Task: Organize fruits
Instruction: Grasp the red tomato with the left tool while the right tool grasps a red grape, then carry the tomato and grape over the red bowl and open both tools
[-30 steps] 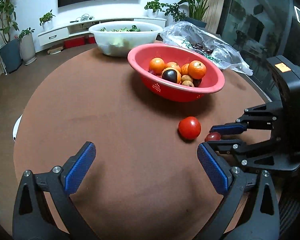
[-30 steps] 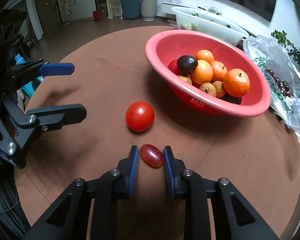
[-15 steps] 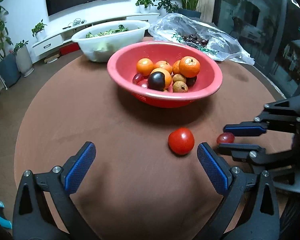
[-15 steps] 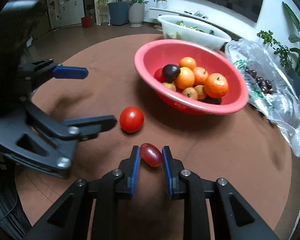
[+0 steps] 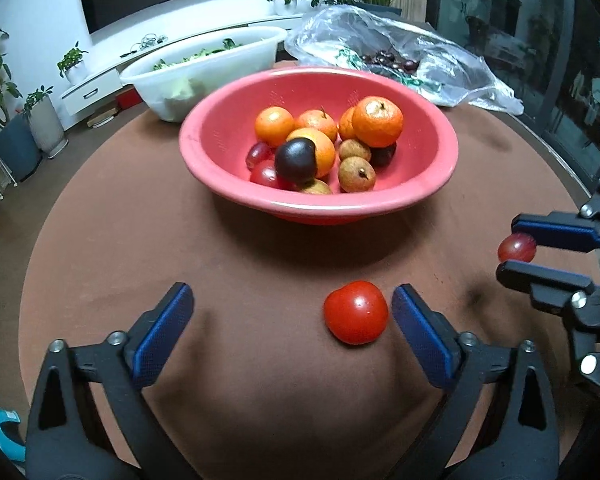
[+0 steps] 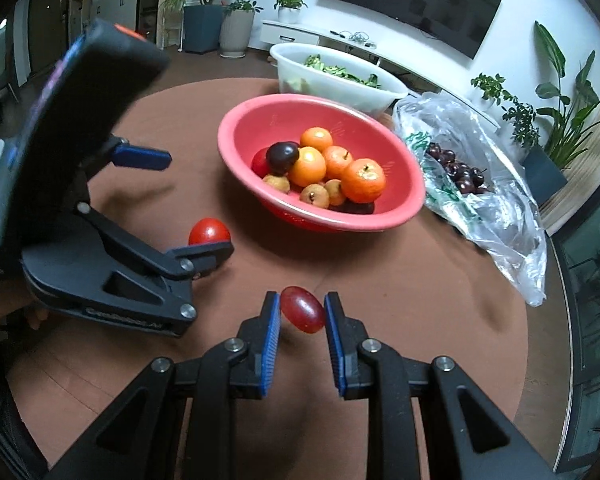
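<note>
Brown cloth covers the round table (image 5: 112, 248), and most of the fruit job looks done.

Nearest the left wrist camera, the left gripper (image 5: 292, 320) has its blue pads wide apart, and they are closing a little. Between them, over by the right pad, sits a round red tomato (image 5: 356, 312) on the cloth. The pads do not press it yet.

At about 3 o'clock from the tomato, the right gripper (image 6: 302, 314) is clamped tight on a small dark red oval grape (image 6: 303, 309). The grape is lifted off the table, with its shadow on the cloth below.

Farther back, at 12 o'clock, stands a big pink plastic bowl (image 5: 204, 136). Shiny oranges, a dark plum, small brown fruits and some red ones are already piled inside. So only two pieces look left to go in: the tomato and the grape.

Behind the bowl, at 11 o'clock, is a white plastic tub with green leaves (image 5: 204, 68). At 1 o'clock lies a crinkly clear plastic bag with dark cherries (image 5: 396, 60) in it. I cannot tell if those must be sorted too.
</note>
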Demonstrator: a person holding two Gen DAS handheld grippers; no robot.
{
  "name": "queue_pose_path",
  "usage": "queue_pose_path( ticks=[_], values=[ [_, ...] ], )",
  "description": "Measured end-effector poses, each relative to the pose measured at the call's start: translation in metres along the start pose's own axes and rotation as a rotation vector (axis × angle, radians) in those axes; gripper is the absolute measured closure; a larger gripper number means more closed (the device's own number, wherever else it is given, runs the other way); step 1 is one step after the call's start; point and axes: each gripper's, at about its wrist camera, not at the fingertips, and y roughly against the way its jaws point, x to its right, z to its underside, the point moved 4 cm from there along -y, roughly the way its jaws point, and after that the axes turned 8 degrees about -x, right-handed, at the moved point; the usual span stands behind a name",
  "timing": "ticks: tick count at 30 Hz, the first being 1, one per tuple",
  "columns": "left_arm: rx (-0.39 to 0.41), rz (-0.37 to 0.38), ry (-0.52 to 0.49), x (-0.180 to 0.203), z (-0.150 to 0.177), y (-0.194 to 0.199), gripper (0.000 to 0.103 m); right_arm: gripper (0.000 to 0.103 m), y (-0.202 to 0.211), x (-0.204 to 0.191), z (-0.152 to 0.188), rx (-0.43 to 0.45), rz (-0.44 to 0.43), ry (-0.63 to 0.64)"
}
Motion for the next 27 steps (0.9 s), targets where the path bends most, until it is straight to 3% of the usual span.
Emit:
queue_pose_path(
  ticks=[10,13,23,27],
  values=[
    [-0.03,0.051,-0.032,0.018,-0.001,-0.012,0.06,0.078,0.004,0.004,0.0,0.01,-0.002,-0.009],
    [-0.03,0.067,-0.041,0.022,-0.001,-0.011,0.071,0.078,0.005,0.006,0.0,0.011,-0.003,-0.018],
    [-0.017,0.089,-0.026,0.018,0.002,-0.007,0.072,0.078,0.006,0.01,0.0,0.018,-0.008,-0.038],
    [0.023,0.103,0.009,0.009,0.001,0.01,0.072,0.078,0.01,0.018,-0.003,0.032,-0.02,-0.063]
  ],
)
